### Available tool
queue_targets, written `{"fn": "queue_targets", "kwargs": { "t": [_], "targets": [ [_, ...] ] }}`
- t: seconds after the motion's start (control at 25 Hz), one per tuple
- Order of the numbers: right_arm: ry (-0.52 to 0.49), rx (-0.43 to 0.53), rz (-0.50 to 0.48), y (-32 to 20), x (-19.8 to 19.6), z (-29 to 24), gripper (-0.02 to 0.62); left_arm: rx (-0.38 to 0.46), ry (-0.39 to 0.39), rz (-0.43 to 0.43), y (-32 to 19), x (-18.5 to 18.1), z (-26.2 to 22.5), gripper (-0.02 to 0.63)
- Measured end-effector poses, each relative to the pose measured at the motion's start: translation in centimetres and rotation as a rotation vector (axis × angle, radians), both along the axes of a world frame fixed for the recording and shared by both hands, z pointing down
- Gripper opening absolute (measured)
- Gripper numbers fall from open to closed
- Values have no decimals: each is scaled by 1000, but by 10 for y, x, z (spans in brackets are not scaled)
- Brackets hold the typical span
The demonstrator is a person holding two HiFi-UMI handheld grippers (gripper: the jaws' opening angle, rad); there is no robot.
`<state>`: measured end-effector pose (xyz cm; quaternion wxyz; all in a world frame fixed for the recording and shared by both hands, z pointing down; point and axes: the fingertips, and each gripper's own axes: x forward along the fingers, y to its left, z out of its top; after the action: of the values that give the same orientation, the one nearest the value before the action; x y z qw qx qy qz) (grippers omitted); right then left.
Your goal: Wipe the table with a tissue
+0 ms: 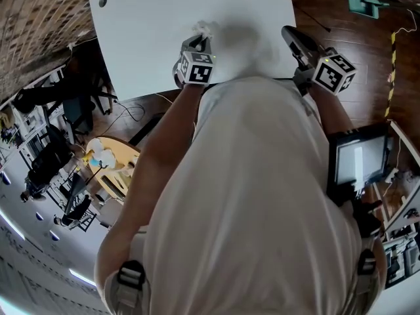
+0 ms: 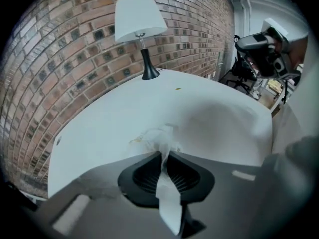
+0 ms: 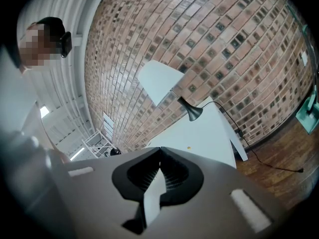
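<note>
White tissue [image 2: 158,142] is pinched in the left tongs [image 2: 162,156], its crumpled end pressed on the bench [image 2: 214,96] so it can be dragged across. The right tongs [image 3: 159,158] are pressed together, empty, and held raised, apparently to leave the wiping path free.

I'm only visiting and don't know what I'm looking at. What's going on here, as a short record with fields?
setting: white table against a brick wall
left gripper: shut on a crumpled white tissue, which appears to rest on the table
right gripper: shut, nothing between its jaws, near the table's right edge
also on table: lamp with a white shade; small yellow speck farther back
who: a person holding both grippers, standing at the table's near side
</note>
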<state>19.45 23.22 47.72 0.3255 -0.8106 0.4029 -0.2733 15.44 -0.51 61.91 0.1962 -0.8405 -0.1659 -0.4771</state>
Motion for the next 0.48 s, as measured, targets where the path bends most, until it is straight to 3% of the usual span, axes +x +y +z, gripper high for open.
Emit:
{"fn": "queue_targets", "kwargs": {
  "t": [0.16,0.28,0.48],
  "targets": [
    [0,7,8,0,2,-2,8,-153,-37,81,53,-2,-3,44],
    [1,11,17,1,3,-3,8,-256,-23,145,84,-1,-16,46],
    [-1,15,45,7,3,-1,8,-345,58,126,90,18,-42,46]
  ]
}}
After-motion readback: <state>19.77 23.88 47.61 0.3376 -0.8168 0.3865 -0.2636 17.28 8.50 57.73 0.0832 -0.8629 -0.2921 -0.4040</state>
